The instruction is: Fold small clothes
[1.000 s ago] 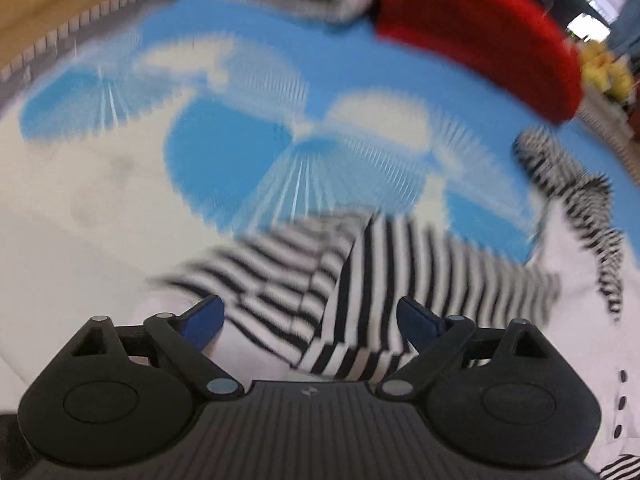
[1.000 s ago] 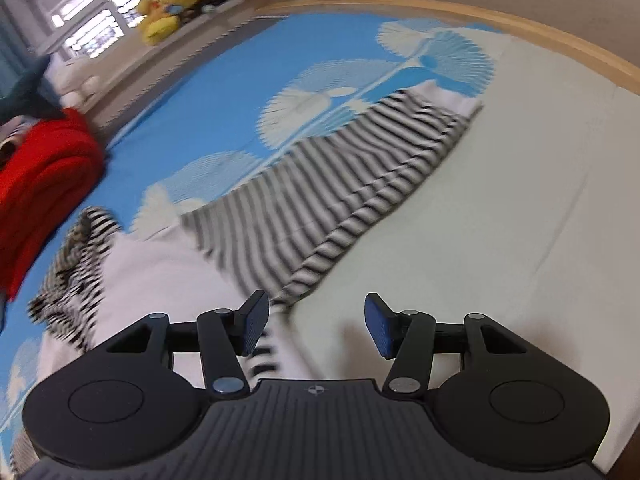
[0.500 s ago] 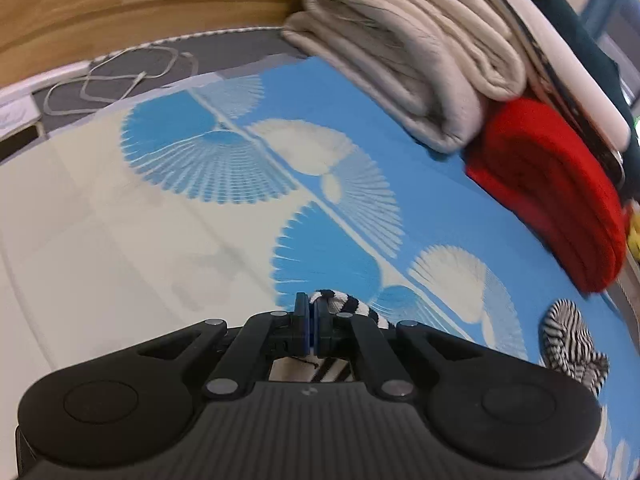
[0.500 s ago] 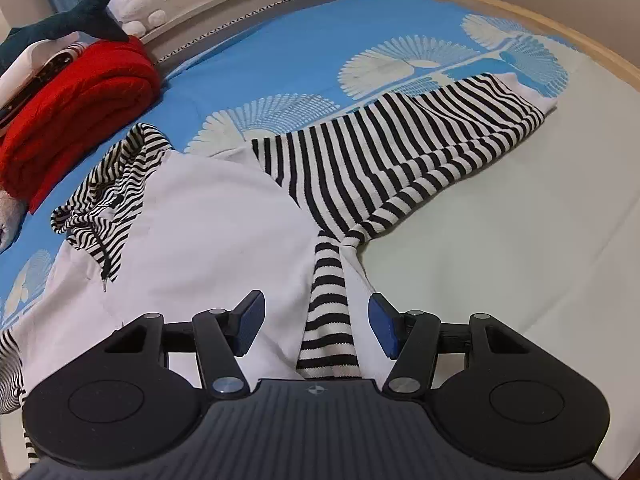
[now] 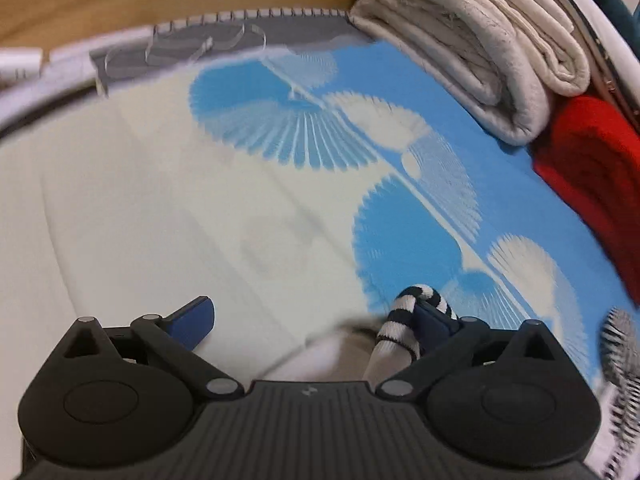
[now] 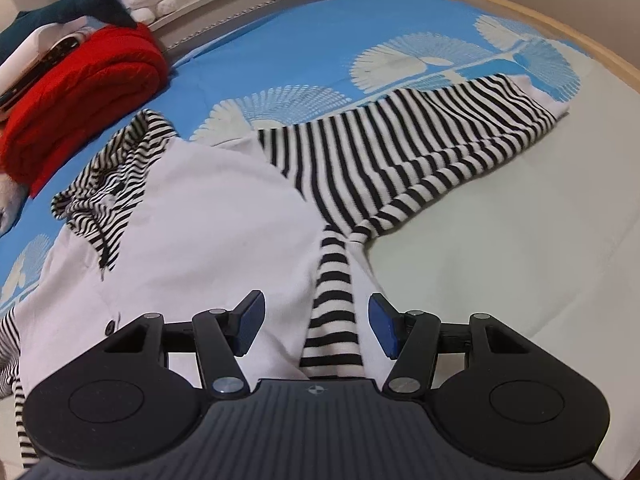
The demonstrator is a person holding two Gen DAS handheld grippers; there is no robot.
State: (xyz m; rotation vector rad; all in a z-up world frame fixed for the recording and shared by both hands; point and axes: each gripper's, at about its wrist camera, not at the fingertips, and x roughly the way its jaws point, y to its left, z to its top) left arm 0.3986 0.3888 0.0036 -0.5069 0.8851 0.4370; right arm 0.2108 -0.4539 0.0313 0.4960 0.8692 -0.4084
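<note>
Opening left tongs (image 5: 312, 320) – striped knit cuff (image 5: 404, 320) draped on one pad; right tongs (image 6: 316, 324) parted, empty.

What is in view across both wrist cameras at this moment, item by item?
White hooded top with black-and-white striped sleeves and hood: one, spread on the bed, a striped strip between the right fingers.
Blue bedsheet with white fan print: one, under everything.
Red folded knit blanket: one, far side.
Cream folded blankets: one stack, beside the red one.
Dark teal plush shark: one, behind the red blanket.
Left gripper: opening, striped fabric draped on one finger.
Right gripper: open.
</note>
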